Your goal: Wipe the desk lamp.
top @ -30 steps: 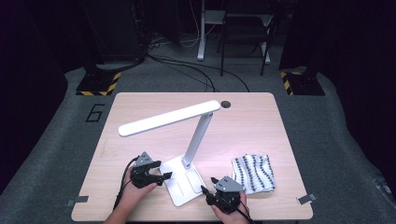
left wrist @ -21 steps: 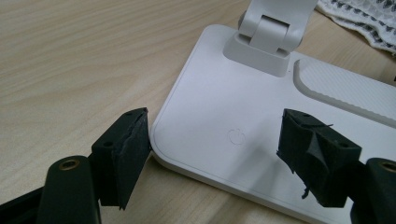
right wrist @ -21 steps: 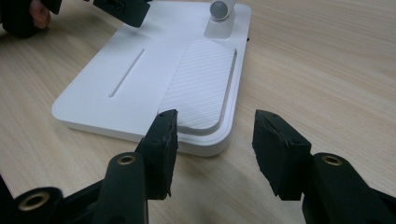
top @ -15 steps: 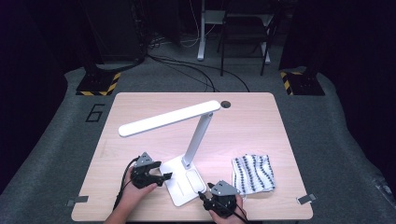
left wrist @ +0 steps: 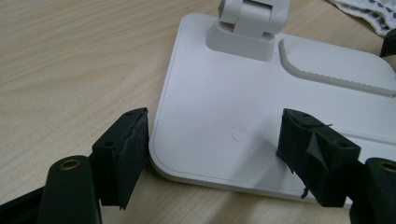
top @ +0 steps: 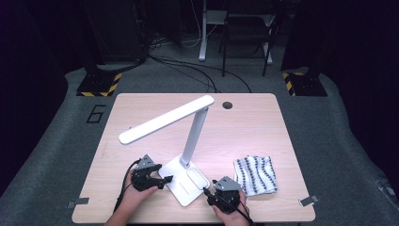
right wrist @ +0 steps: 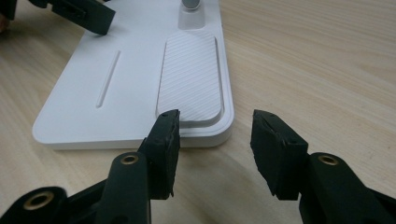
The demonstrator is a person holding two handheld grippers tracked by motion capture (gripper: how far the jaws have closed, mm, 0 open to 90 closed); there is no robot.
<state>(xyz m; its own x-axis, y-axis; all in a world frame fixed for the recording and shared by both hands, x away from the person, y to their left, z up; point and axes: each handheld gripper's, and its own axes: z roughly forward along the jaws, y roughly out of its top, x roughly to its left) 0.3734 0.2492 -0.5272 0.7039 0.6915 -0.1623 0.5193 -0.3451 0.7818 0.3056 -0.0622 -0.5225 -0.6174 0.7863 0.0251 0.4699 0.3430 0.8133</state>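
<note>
Lamp base (top: 186, 181) sits near the front edge of the tabletop (top: 244, 122), white and flat, with its stem (top: 194, 136) rising to a long head (top: 164, 119) that reaches left. My left gripper (left wrist: 215, 133) straddles the base's near left corner, jaws wide; one pad (left wrist: 126, 149) lies just beside the rim, the other (left wrist: 308, 149) hovers over the top face, and the power mark (left wrist: 238, 133) lies between them. I cannot tell whether either pad truly presses. My right gripper (right wrist: 212, 140) waits at the opposite front corner, beside the ribbed pad (right wrist: 189, 79). Its jaws have just been closing a little, yet they stand moderately apart with only bare wood and the base's corner edge between them, gripping nothing.

To do this well, I judge I should steady the base with one gripper, bring one pad squarely down on the power mark, and press gently so the lamp does not slide or tip. The striped cloth (top: 256, 174) lies folded to the right, apart from the base.
</note>
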